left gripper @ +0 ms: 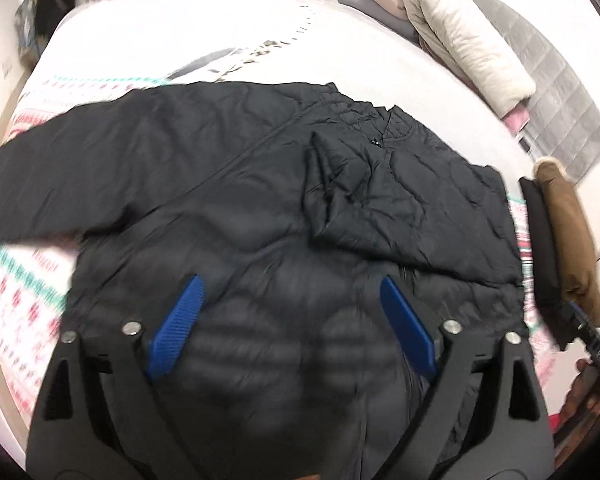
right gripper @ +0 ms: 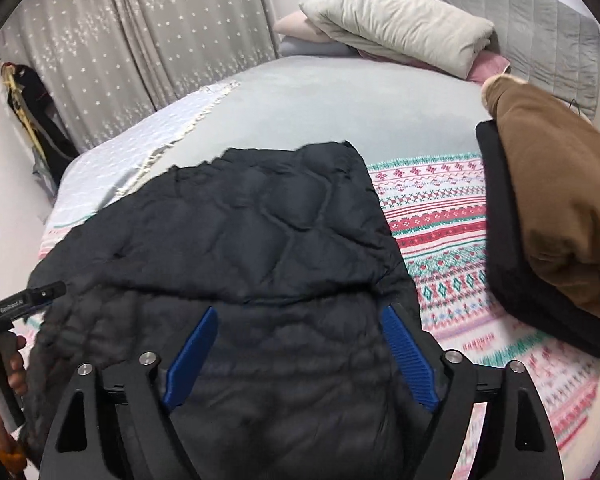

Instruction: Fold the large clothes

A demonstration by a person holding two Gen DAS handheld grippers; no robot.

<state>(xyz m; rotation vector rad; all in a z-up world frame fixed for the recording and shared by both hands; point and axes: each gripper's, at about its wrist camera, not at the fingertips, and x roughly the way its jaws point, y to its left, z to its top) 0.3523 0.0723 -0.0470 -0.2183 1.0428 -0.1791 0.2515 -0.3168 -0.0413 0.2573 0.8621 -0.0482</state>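
Lying spread across the patterned pink, red and teal knit blanket (right gripper: 452, 220) on the bed is a large black quilted puffer jacket (left gripper: 228, 184), front side up. In the left wrist view its zipper line runs diagonally toward the collar at upper right. 1 sleeve stretches out toward the left edge of the blanket, while the other sleeve (left gripper: 348, 192) is folded inward and lies across the chest.

The left gripper (left gripper: 292, 292) hangs over the lower body of the jacket with its 2 blue ribbed fingers (left gripper: 180, 324) spread wide, holding nothing. Whether the fingertips touch the fabric cannot be told.

The right gripper (right gripper: 296, 320) is likewise released, its blue fingers (right gripper: 408, 356) set wide apart above the jacket's right-hand part, just beside the garment's edge where the blanket shows. Nothing sits between them.

In the right wrist view, the left gripper's black body and the hand holding it (right gripper: 4, 368) appear at the far left edge.

To the right of the jacket, apart from it, a folded brown garment (right gripper: 560, 208) rests on top of a folded black one (right gripper: 504, 248). Near the grey padded headboard (right gripper: 540, 24), a cream pillow (right gripper: 396, 28) lies on pink and grey bedding. Grey curtains with small white marks (right gripper: 140, 40) hang behind the bed.
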